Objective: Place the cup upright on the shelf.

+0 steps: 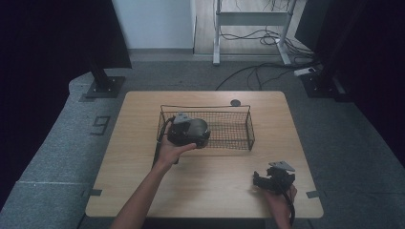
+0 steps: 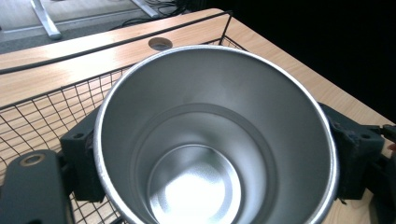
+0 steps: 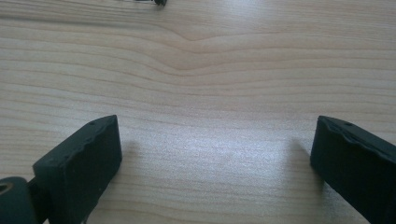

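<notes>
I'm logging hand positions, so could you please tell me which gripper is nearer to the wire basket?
Left. The left gripper holds a steel cup at the basket; the right gripper rests open near the table's front edge.

The cup (image 2: 215, 140) was brushed metal with a satin sheen, the basket (image 1: 239, 125) thin black wire mesh, the table (image 3: 210, 70) smooth pale wood grain.

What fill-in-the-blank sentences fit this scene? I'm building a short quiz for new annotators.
1. The left gripper is shut on a metal ____.
2. The cup is held over a wire ____ on the table.
3. The right gripper's jaws stand ____, over bare wood.
4. Inside, the cup is ____.

Missing words: cup; basket; open; empty
</notes>
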The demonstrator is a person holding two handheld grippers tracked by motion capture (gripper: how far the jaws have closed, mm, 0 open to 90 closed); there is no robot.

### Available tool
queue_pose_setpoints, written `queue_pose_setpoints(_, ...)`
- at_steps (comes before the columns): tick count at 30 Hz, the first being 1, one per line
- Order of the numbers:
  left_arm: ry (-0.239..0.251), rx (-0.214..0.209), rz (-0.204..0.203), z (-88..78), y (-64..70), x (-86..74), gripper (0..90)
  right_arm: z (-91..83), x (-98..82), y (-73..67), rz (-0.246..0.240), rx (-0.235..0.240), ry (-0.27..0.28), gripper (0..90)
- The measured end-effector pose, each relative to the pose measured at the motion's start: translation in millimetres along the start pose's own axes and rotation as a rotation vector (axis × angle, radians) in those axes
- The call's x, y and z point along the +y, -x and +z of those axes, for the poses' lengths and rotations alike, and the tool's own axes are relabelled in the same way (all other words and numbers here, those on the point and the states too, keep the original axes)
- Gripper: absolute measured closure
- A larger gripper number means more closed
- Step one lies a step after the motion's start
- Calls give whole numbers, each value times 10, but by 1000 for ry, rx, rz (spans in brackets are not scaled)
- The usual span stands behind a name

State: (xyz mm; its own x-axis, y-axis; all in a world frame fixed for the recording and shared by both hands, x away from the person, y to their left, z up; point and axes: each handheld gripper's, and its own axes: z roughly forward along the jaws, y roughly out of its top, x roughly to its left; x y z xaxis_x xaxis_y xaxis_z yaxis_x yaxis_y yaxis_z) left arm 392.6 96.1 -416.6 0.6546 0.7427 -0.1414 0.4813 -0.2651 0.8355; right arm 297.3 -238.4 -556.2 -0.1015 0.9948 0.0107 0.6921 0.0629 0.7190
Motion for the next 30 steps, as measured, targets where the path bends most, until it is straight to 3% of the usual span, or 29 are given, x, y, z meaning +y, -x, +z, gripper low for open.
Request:
queue_pose_setpoints(8, 1, 22, -9, 19, 5, 34, 145, 2, 2, -3, 2, -2, 0, 23)
queue_pose_setpoints(30, -3, 53, -18, 139, -172, 64, 146, -6, -1, -12, 3, -3, 2, 35)
